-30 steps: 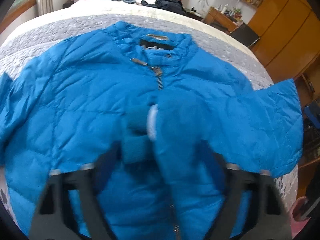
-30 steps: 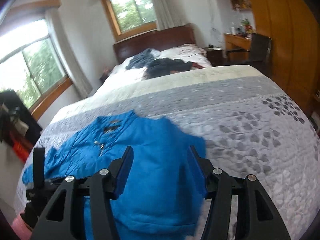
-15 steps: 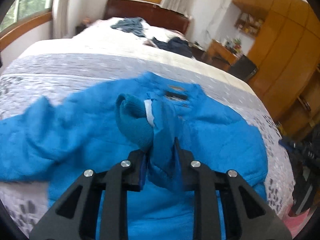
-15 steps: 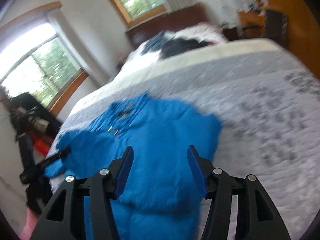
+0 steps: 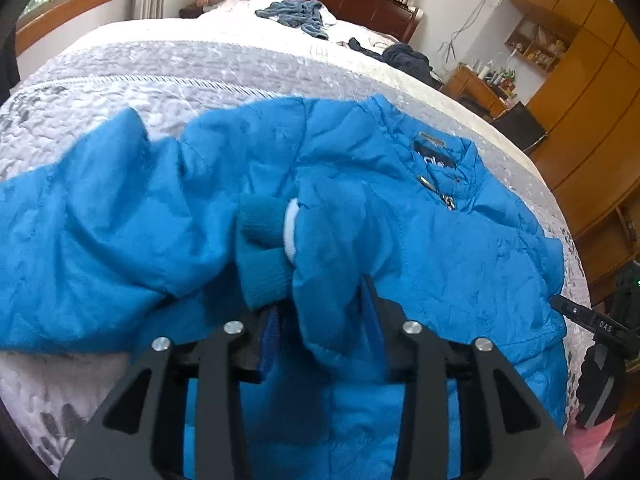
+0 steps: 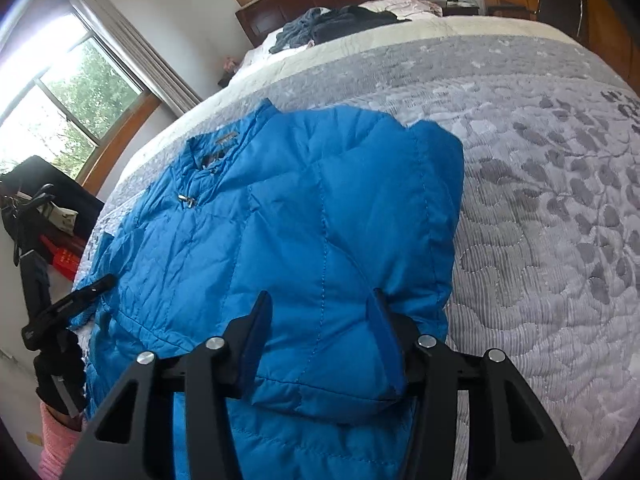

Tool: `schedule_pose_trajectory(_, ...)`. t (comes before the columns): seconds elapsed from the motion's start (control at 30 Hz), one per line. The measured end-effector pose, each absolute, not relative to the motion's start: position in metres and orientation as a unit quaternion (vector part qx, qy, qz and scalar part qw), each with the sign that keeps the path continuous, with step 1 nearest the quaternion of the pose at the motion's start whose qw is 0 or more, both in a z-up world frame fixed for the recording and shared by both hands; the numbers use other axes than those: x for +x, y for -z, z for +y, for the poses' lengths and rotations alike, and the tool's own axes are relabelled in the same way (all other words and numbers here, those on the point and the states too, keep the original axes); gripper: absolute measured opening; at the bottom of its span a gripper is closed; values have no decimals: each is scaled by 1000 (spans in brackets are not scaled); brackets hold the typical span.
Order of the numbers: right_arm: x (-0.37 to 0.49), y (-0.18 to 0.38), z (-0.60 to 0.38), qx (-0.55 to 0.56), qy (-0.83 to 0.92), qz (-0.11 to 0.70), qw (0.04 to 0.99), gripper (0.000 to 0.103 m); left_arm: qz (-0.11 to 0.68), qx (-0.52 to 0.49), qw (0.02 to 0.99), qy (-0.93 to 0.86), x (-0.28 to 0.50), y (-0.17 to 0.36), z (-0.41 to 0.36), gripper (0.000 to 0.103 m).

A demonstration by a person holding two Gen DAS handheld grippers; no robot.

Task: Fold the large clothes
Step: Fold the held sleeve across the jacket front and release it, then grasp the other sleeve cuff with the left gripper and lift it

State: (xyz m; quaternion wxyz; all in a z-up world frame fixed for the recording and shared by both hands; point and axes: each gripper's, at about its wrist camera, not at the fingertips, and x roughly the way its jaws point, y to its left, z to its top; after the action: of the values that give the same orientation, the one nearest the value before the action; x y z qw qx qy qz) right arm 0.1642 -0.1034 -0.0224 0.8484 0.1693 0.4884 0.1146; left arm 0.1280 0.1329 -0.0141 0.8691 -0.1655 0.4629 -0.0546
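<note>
Since the bed (image 6: 560, 128) is basically the whole workspace, worth saying first that it's a big quilted grey spread with loads of bare room to the right of the blue puffer jacket (image 6: 280, 220), which lies front-up near the foot end, collar pointing toward the headboard. Only other stuff on it is a heap of dark clothes (image 6: 340, 24) way up by the pillows, well apart from the work. My guess is the jacket handles light and squishy, with a slick shell, so folds will probably spring back and slide unless pressed flat; grabbing at seams, hems or the knit cuff should hold better than pinching the puffy panels. Right-side sleeve is already folded across the chest. The left sleeve (image 5: 100, 240) is bunched up and raised off the bed, and the left gripper (image 5: 324, 316) is clamped narrow on its end, just behind the ribbed cuff (image 5: 260, 256) with the white band. The right gripper (image 6: 320, 332) hangs wide apart over the folded part near the hem, gripping nothing. Watch the near edge of the bed, the hem sits close to it.
</note>
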Motion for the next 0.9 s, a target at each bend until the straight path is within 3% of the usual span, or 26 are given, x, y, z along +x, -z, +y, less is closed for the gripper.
schedule_pose_trajectory(0.13,154,-10,-91,160,-118,464,863,53,410,-145,900,41,110,-24,132,39)
schedule_pose_trajectory(0.27,156,-26,-53,134,-141,472,860,54,406,-121,902,87,117,-41,99,45)
schedule_pose_trajectory(0.53,182,22,-24,121,-122,524,834,53,468,-115,873,81,152,19,89,44)
schedule_pose_trajectory(0.73,184,34,-26,129,-132,515,837,53,453,-113,880,85,150,18,90,44)
schedule_pose_trajectory(0.83,175,20,-25,136,-138,510,838,56,446,-144,878,96,137,2,103,49)
schedule_pose_trajectory(0.9,166,4,-19,130,-150,498,844,59,426,-154,886,97,117,-14,117,59)
